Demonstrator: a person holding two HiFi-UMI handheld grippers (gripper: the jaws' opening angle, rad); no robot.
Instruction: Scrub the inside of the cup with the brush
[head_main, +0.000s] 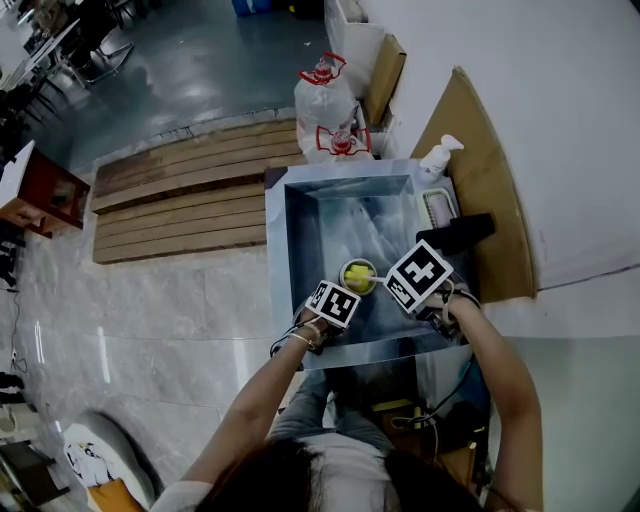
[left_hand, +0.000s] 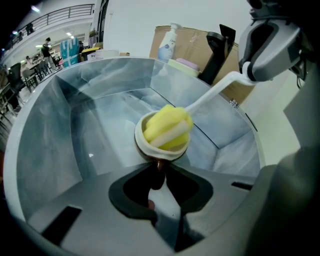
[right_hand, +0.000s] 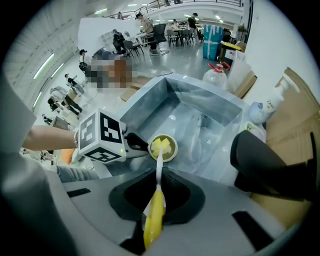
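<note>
Steel sink (head_main: 297, 215), viewed from the near edge. Left gripper (left_hand: 159, 169): jaws closed to a narrow gap on the near side of the cup (left_hand: 144, 146), which is held over the basin's near end. Right gripper (right_hand: 157, 192): jaws clamped on the yellow handle of the brush (right_hand: 154, 217). Its white stem reaches into the cup, and its yellow sponge head fills the mouth. Soap bottle (head_main: 441, 157) stands at the far right corner.

cup (left_hand: 142, 145): clamped in left hand-held gripper (left_hand: 159, 174) | brush (left_hand: 167, 129): yellow head inside cup | over sink (left_hand: 65, 150)
</note>
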